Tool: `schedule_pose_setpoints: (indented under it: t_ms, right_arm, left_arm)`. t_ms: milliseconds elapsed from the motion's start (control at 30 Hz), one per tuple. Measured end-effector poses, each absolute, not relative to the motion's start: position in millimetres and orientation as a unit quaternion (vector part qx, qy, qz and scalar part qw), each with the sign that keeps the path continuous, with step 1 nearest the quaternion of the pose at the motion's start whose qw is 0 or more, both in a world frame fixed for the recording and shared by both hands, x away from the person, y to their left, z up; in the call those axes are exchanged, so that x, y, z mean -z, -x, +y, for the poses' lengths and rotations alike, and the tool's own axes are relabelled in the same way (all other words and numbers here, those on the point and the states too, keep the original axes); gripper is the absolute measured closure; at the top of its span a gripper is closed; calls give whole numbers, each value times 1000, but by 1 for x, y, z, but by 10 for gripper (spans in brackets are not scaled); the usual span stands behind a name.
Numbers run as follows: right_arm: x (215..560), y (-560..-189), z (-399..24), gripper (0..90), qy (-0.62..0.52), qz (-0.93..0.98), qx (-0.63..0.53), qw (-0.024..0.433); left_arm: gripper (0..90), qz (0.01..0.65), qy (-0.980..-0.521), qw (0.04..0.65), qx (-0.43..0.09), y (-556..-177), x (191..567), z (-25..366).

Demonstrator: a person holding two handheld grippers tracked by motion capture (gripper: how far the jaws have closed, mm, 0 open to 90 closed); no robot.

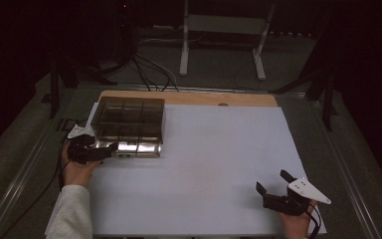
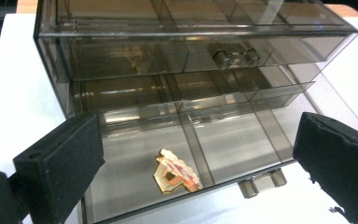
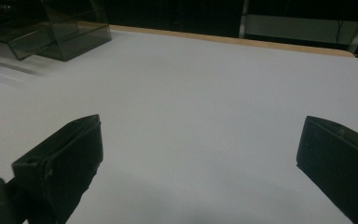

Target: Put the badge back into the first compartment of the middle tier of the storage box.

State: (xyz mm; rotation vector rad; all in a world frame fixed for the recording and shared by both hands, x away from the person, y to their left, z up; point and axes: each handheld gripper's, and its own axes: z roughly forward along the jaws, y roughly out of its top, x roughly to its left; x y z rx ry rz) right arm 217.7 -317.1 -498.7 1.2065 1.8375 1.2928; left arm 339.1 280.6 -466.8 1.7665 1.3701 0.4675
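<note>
White table (image 1: 219, 164); smoky drawer box (image 1: 129, 119) at far-left corner.

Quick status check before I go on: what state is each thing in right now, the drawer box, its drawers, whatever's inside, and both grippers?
Smoky clear drawer box: upright on the white table.
Bottom drawer: pulled out, open.
Upper drawer: pushed in, closed.
Gold trinket: lying flat in the bottom drawer's front left compartment.
Left gripper: open, at the bottom drawer's front, holding nothing.
Right gripper: open, empty, low over bare table.
</note>
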Motion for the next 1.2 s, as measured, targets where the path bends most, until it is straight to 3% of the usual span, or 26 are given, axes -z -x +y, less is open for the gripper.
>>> schedule_pose_setpoints:
  t_ms: [1200]
  right_arm:
    - [498,-217,-317,7,-453,688,-486,293]
  left_arm:
    - [7,510,-713,432,-214,-326,447,265]
